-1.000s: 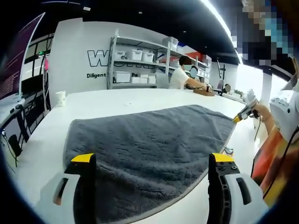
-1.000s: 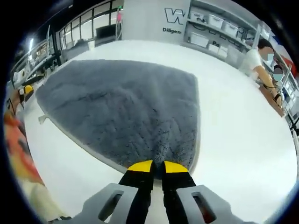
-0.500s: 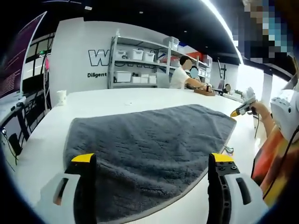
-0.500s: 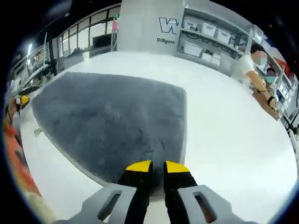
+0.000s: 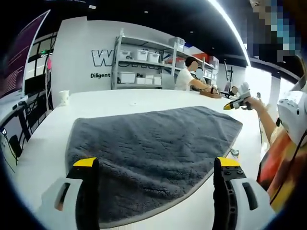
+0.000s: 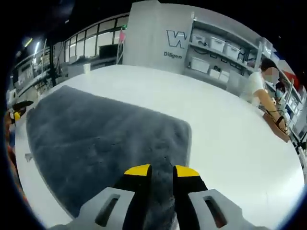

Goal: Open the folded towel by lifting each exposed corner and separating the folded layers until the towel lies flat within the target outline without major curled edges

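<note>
Right gripper view looks along two yellow-tipped jaws of the right gripper (image 6: pixel 161 173), drawn close together with a tuft of grey pile between them. They pinch a corner of the towel (image 6: pixel 105 143). The grey, plush towel spreads away from that corner across the white table (image 6: pixel 225 139), reaching toward the far left of the view.

Left gripper view has the left gripper (image 5: pixel 157 165) with its jaws standing wide apart, holding nothing, poised just above the near edge of the towel (image 5: pixel 148 148). From this side the towel lies broad and mostly flat on the table (image 5: pixel 38 153). A paler hem runs along its near edge, and a small label sticks out at the right-hand side. No target outline can be made out on the table.

The towel looks thick, soft and limp, with a deep pile. It will probably sag and drag rather than hold a shape, and should not slip easily from a pinch. The firmer hemmed edge and corners seem the best places to grip, pulling low and outward to flatten it.
</note>
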The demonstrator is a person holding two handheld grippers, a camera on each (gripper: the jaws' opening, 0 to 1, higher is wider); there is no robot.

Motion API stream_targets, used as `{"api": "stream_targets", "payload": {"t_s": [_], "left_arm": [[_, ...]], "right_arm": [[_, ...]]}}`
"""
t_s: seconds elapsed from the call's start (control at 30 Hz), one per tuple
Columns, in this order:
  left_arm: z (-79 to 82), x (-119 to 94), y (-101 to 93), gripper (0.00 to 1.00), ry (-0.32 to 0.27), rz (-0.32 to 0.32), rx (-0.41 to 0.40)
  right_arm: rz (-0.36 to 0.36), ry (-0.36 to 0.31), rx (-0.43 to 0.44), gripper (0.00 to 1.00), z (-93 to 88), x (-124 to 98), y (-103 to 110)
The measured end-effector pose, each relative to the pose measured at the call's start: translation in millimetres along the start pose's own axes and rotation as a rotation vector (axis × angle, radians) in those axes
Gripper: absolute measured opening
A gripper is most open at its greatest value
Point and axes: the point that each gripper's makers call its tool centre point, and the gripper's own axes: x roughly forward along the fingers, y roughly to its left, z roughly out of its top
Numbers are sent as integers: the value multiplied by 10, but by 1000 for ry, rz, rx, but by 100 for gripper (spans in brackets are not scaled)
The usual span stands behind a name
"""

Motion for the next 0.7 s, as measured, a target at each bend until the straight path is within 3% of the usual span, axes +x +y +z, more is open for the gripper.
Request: {"api": "stream_targets", "payload": {"t_s": [0.3, 0.7], "left_arm": [[-30, -7, 28, 97, 4, 8, -14], [-53, 10, 54, 95, 10, 14, -33]], "right_arm": [[-9, 31, 10, 15, 58, 414, -171], [-40, 45, 40, 6, -44, 691, -295]]}}
